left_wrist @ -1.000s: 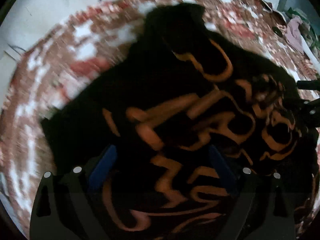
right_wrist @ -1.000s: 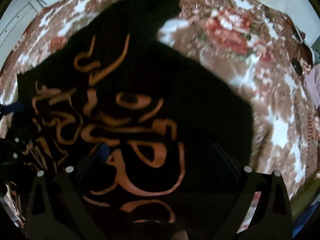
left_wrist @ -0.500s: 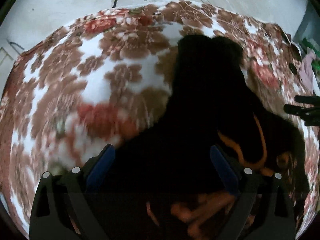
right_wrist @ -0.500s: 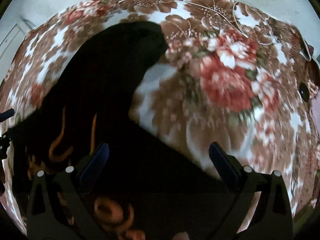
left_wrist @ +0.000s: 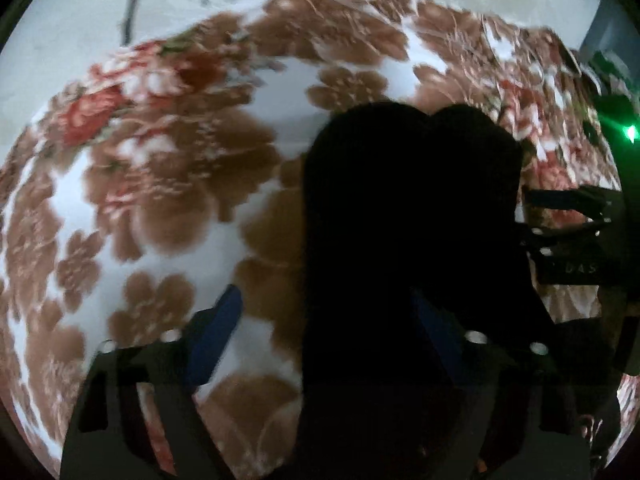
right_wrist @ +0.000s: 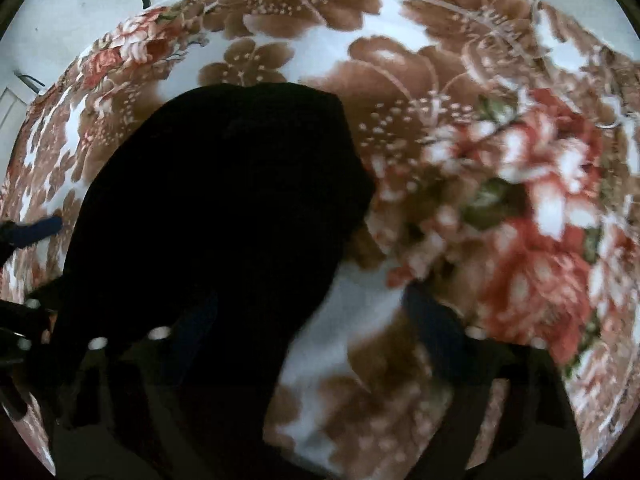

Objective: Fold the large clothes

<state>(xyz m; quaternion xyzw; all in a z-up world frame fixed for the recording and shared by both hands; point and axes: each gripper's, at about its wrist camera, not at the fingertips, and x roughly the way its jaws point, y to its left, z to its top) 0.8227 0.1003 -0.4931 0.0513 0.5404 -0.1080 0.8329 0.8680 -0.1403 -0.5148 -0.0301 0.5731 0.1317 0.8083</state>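
- Landmark here is the floral blanket (left_wrist: pixel 168 208), the brown, white and red one that covers nearly the whole background in both wrist views.
- Left gripper (left_wrist: pixel 332 316) points down at the blanket. Its left blue finger (left_wrist: pixel 216 340) sits over bare blanket, while the right one is over the edge of the black garment (left_wrist: pixel 408 240). The jaws have just been closing in a bit but there's a clear gap, and I can't see the pads pressing any cloth.
- The garment lies on the blanket, and in the left view a dark rounded lobe of it reaches up toward the blanket's far edge.
- A second ago the orange lettering filled this view; now none of it shows, just plain black fabric and a lot more flowers.
- At the right edge of the left view, the other gripper's black body is just beside the garment.
- Right gripper (right_wrist: pixel 316 316) also aims down at the blanket. Its left finger is over the black garment (right_wrist: pixel 224 216) and the right one over bare blanket (right_wrist: pixel 460 128). The jaws have just been narrowing too, nothing visibly pinched.
- The orange print has gone from this view as well, and the big red flower now sits right of the garment.
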